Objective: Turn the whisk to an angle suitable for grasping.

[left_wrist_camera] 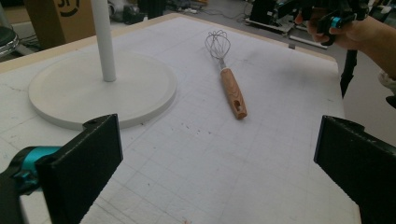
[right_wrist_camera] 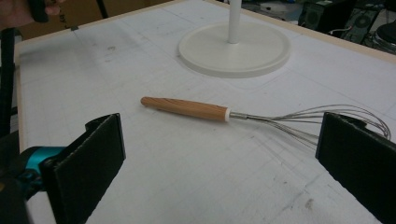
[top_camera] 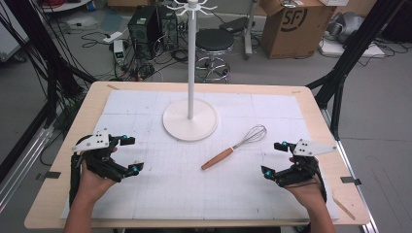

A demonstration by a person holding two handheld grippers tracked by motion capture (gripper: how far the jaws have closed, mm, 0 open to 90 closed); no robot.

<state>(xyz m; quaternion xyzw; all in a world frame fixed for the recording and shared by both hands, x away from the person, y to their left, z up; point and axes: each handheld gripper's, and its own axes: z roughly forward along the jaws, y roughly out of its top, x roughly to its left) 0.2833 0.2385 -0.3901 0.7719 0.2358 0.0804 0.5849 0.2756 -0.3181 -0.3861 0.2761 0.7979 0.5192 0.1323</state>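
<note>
Mid-worktop point(top_camera: 145, 204), whisk point(top_camera: 234, 147) lies flat nr hook stand point(top_camera: 190, 121); we see both tools released, right tool point(top_camera: 277, 158) nearer, left tool point(top_camera: 130, 154) idle.

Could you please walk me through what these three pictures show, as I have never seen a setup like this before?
There is no robot here: a person holds a hand tool with a two-jaw claw in each hand. The high view looks down on the table; the left claw is at its left, the right claw at its right. The other two pictures come from cameras riding on each claw, looking out between its own black jaws. On the white mat lie a whisk with a wooden handle and wire head, and a white stand with a round base and tall pole. Both claws are open and hold nothing; the whisk lies untouched between them.
</note>
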